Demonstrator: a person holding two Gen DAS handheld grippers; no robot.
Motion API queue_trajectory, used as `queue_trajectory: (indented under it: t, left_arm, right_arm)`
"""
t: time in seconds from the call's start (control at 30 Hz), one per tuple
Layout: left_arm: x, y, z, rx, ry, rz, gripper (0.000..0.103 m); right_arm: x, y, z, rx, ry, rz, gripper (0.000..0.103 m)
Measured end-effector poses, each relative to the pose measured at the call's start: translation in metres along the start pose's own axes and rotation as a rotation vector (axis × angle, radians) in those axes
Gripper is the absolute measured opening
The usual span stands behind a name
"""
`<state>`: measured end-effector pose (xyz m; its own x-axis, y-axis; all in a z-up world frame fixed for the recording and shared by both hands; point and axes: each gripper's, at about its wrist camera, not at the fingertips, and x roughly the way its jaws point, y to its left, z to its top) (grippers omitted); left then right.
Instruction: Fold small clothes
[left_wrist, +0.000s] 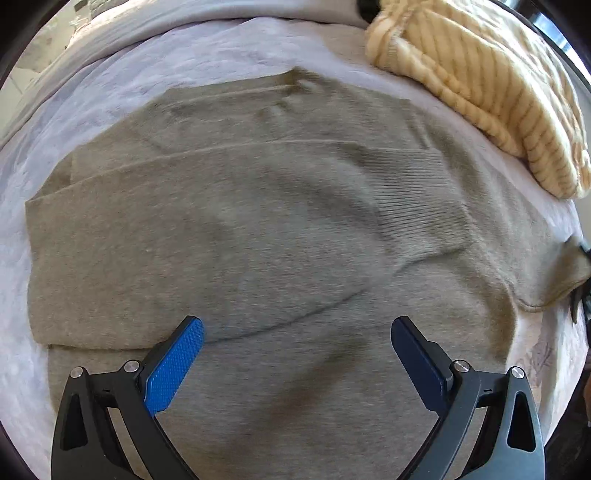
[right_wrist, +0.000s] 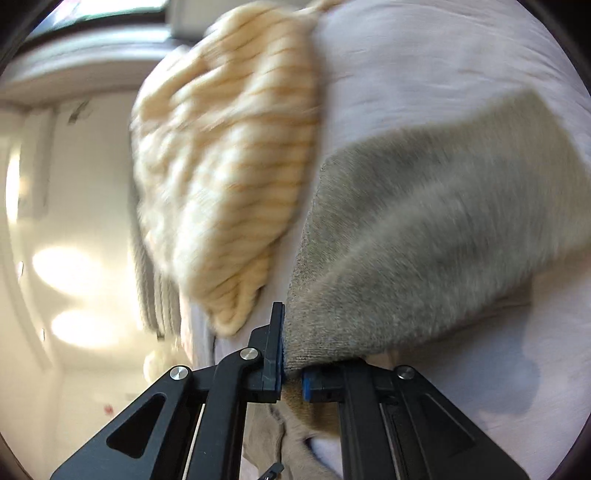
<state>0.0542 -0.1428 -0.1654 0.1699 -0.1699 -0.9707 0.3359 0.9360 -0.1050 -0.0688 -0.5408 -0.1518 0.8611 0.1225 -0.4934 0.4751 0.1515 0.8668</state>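
A grey-green knit sweater (left_wrist: 258, 229) lies spread on a pale bedsheet (left_wrist: 110, 85), with one sleeve folded across its body. My left gripper (left_wrist: 297, 332) hovers over the sweater's lower part, pointing steeply down, open with nothing between its blue pads. In the right wrist view my right gripper (right_wrist: 291, 365) is shut on an edge of the same sweater (right_wrist: 424, 229), and the cloth is pulled up into a ridge from the jaws. That view is blurred by motion.
A cream ribbed knit garment (left_wrist: 491, 92) is heaped at the sheet's far right, close beside the sweater; the same cream garment (right_wrist: 229, 166) fills the left of the right wrist view. A light floor (right_wrist: 66, 258) shows beyond the bed's edge.
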Motion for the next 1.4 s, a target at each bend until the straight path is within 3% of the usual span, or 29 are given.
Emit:
queue_trajectory:
  t: [0.1, 0.27, 0.4, 0.53, 0.63, 0.7, 0.73, 0.83, 0.9, 0.97, 1.0, 1.03, 1.1, 1.2, 1.33, 1.4]
  left_arm:
    - [-0.007, 0.020, 0.000, -0.038, -0.031, 0.005, 0.101]
    - [-0.031, 0.056, 0.001, -0.086, -0.143, 0.060, 0.101]
    - [-0.041, 0.093, 0.001, -0.135, -0.191, 0.110, 0.101]
    - [-0.036, 0.132, -0.011, -0.201, -0.196, 0.139, 0.101]
    - [-0.026, 0.156, -0.014, -0.252, -0.185, 0.141, 0.101]
    - [-0.024, 0.170, -0.019, -0.273, -0.176, 0.127, 0.101]
    - [-0.022, 0.171, -0.020, -0.278, -0.172, 0.116, 0.101]
    - [-0.021, 0.182, -0.024, -0.281, -0.176, 0.072, 0.101]
    - [-0.022, 0.187, -0.024, -0.287, -0.183, 0.038, 0.101]
    - [-0.024, 0.192, -0.024, -0.305, -0.187, -0.001, 0.101]
    - [-0.025, 0.197, -0.022, -0.320, -0.191, -0.035, 0.101]
    - [-0.027, 0.199, -0.021, -0.331, -0.195, -0.062, 0.101]
    - [-0.028, 0.209, -0.018, -0.373, -0.210, -0.150, 0.101]
    - [-0.028, 0.224, -0.012, -0.435, -0.228, -0.316, 0.101]
    - [-0.022, 0.232, -0.007, -0.468, -0.219, -0.419, 0.101]
    - [-0.018, 0.233, -0.006, -0.474, -0.214, -0.438, 0.101]
  right_arm:
    - [0.021, 0.048, -0.014, -0.159, 0.063, 0.018, 0.008]
    - [0.076, 0.145, -0.072, -0.512, 0.219, 0.042, 0.008]
    - [0.134, 0.201, -0.153, -0.816, 0.377, 0.002, 0.008]
    - [0.202, 0.205, -0.244, -1.015, 0.568, -0.098, 0.008]
    - [0.246, 0.172, -0.280, -1.009, 0.689, -0.229, 0.012]
    - [0.258, 0.149, -0.283, -0.933, 0.719, -0.305, 0.016]
    - [0.256, 0.139, -0.279, -0.853, 0.718, -0.285, 0.021]
    - [0.234, 0.126, -0.257, -0.635, 0.645, -0.210, 0.053]
    - [0.220, 0.123, -0.238, -0.547, 0.538, -0.198, 0.058]
    - [0.220, 0.124, -0.223, -0.508, 0.474, -0.216, 0.052]
    - [0.221, 0.125, -0.218, -0.497, 0.454, -0.219, 0.041]
    - [0.225, 0.129, -0.216, -0.498, 0.442, -0.224, 0.011]
    - [0.233, 0.143, -0.223, -0.570, 0.441, -0.220, 0.007]
    - [0.238, 0.178, -0.260, -0.828, 0.486, -0.187, 0.007]
    - [0.243, 0.188, -0.340, -1.145, 0.644, -0.181, 0.007]
    - [0.244, 0.178, -0.363, -1.221, 0.698, -0.206, 0.008]
